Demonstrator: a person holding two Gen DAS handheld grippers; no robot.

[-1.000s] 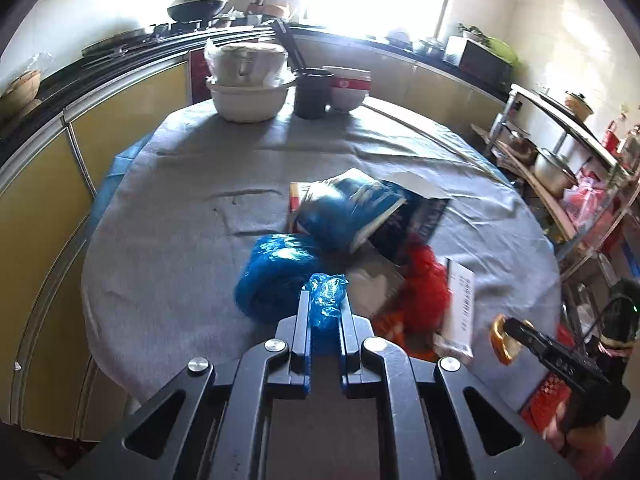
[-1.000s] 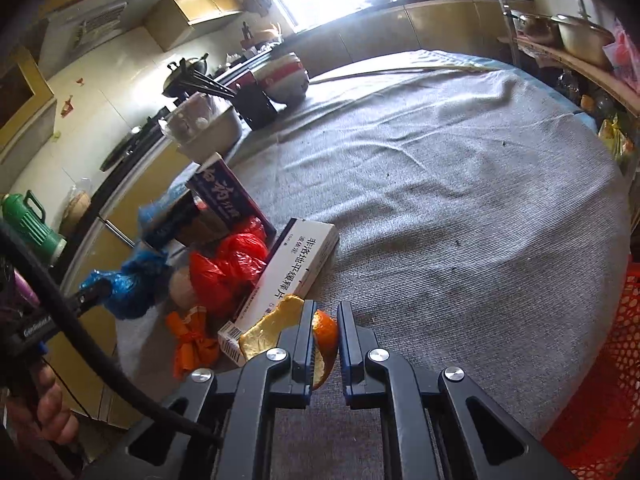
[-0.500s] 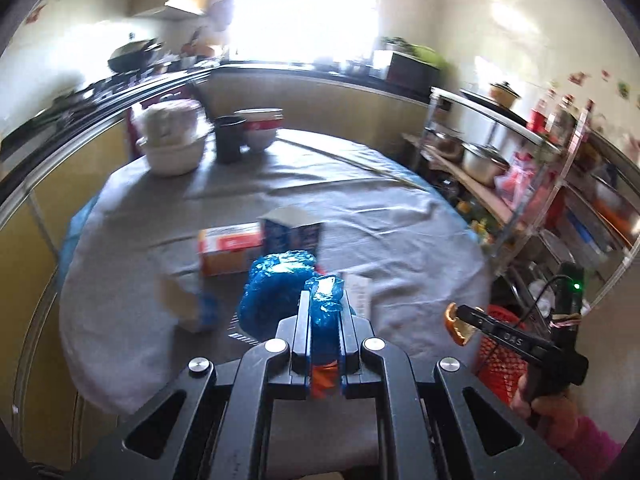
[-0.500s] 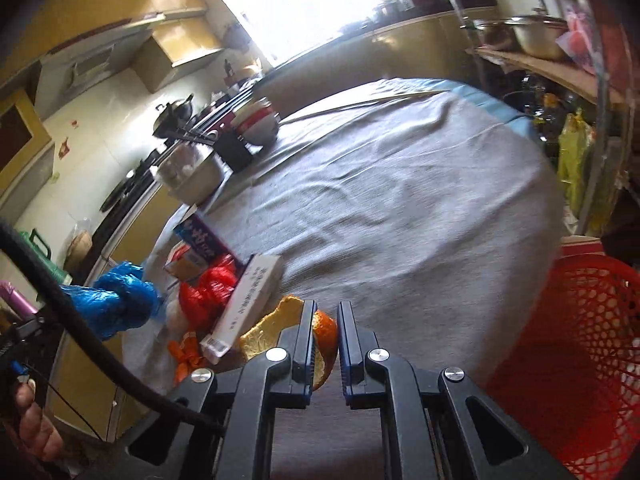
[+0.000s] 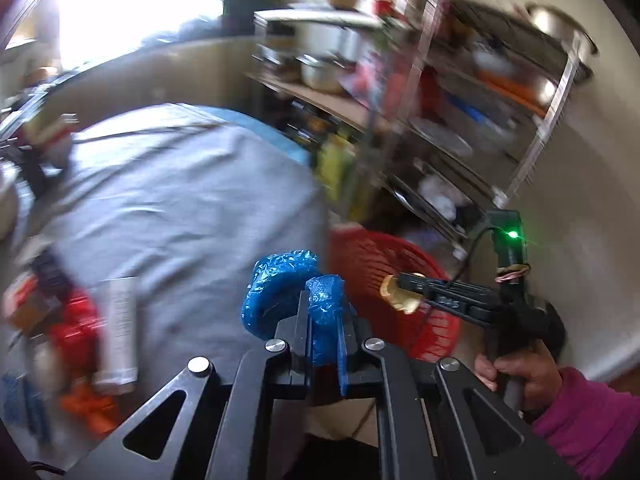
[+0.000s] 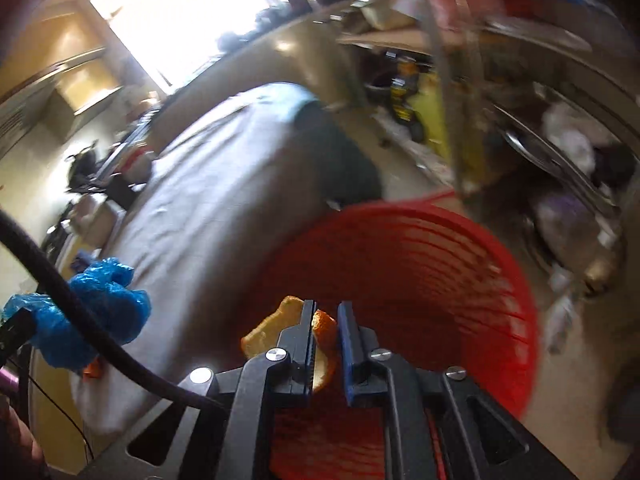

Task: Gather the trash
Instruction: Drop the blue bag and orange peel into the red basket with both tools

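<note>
My left gripper (image 5: 324, 296) is shut on a crumpled blue plastic bag (image 5: 276, 292), held past the right edge of the grey-clothed table (image 5: 180, 200). A red mesh basket (image 5: 400, 248) stands on the floor just beyond it. My right gripper (image 6: 325, 308) hangs over the mouth of the red basket (image 6: 520, 280) with a piece of orange peel (image 6: 264, 332) between its fingers; its jaws are starting to open and the peel still sits between the pads. In the right wrist view the blue bag (image 6: 96, 304) shows at the left. Both views are motion-blurred.
More trash lies on the table's near left: a red bag (image 5: 76, 324), a white box (image 5: 118, 320) and orange scraps. A metal rack (image 5: 460, 120) with pots stands behind the basket. A hand in a magenta sleeve (image 5: 580, 412) holds the right gripper.
Both grippers have swung right, off the table and toward the red basket, each still carrying its load. The right one now hangs over the basket's mouth.
</note>
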